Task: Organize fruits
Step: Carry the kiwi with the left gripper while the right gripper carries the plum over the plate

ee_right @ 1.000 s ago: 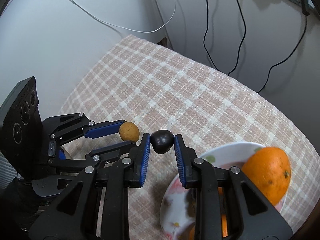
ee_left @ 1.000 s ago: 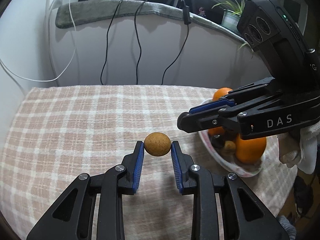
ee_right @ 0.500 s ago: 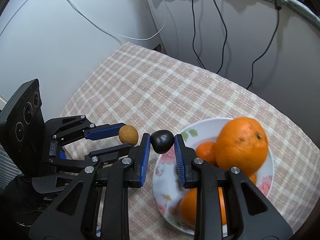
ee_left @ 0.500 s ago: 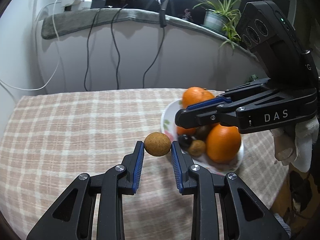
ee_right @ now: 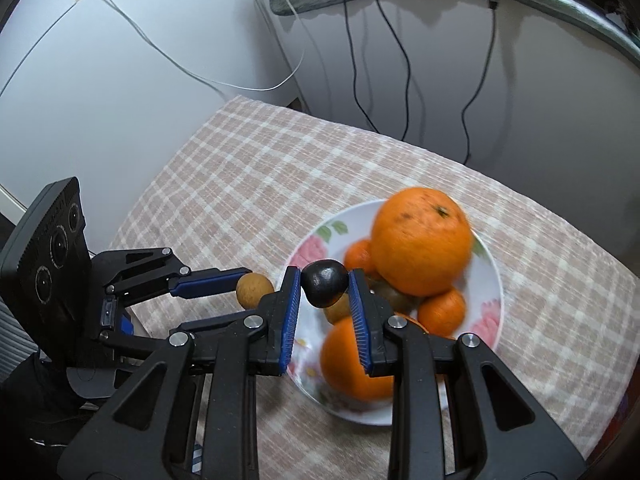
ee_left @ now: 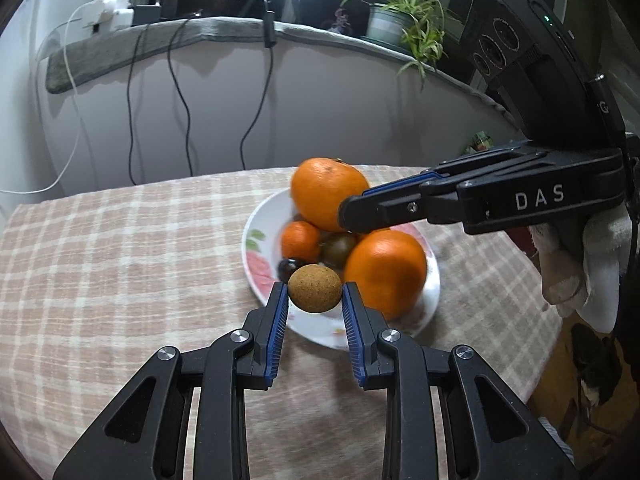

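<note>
My left gripper (ee_left: 315, 299) is shut on a small tan round fruit (ee_left: 315, 288) and holds it over the near rim of a flowered white plate (ee_left: 256, 240). The plate carries a big orange (ee_left: 326, 192), a second big orange (ee_left: 386, 266), a small orange (ee_left: 300, 241), a greenish-brown fruit (ee_left: 339, 248) and a dark one (ee_left: 289, 267). My right gripper (ee_right: 324, 280) is shut on a small dark round fruit (ee_right: 324, 282) above the plate's (ee_right: 486, 320) left side. In the right wrist view the left gripper (ee_right: 256, 290) with the tan fruit (ee_right: 253, 289) is just left of the plate.
A checked pink-and-cream cloth (ee_left: 120, 248) covers the table. Black and white cables (ee_left: 132, 120) hang down the wall behind it. A padded grey ledge (ee_left: 160, 40) holds a potted plant (ee_left: 394, 20). The table's right edge (ee_left: 552, 332) drops to the floor.
Both grippers have travelled toward the plate with their fruits still held. The plate and oranges have come from the right edge toward the middle of both views.
</note>
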The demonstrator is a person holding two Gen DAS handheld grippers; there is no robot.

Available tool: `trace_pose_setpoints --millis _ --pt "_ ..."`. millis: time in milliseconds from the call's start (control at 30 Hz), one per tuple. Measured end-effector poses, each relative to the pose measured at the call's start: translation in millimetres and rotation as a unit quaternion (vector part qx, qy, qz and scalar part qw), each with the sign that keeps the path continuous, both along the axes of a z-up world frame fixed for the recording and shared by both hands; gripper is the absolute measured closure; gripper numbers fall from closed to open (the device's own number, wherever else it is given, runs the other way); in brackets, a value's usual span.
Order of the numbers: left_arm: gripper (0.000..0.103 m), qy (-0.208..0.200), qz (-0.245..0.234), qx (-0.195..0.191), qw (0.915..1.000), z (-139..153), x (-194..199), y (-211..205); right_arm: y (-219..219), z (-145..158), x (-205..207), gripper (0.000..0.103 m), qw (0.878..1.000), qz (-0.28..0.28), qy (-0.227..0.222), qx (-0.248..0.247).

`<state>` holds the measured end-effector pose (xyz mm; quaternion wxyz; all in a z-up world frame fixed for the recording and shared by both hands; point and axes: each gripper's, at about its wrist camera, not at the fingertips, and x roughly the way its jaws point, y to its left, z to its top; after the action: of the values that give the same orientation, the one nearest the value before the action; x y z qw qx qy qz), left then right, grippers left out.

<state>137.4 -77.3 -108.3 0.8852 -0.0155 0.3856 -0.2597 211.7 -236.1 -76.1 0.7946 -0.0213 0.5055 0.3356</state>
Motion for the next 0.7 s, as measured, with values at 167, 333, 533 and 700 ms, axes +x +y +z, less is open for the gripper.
trace_pose_setpoints --millis 167,333,533,700 --pt "0.077 0.003 -0.009 0.002 1.0 -2 -2 -11 -17 -3 -2 0.077 1.0 -0.012 -0.002 0.0" --pt "0.077 0.004 -0.016 0.006 0.9998 -4 -5 -20 -23 -7 0 0.077 1.0 -0.019 -0.001 0.002" --pt "0.077 0.006 -0.015 0.011 0.9998 -6 -4 -21 -24 -9 1 0.077 1.0 -0.019 0.0 0.001" --pt "0.077 0.005 -0.014 0.016 0.9998 -6 -5 -22 -23 -8 1 0.077 1.0 -0.02 0.0 0.002"
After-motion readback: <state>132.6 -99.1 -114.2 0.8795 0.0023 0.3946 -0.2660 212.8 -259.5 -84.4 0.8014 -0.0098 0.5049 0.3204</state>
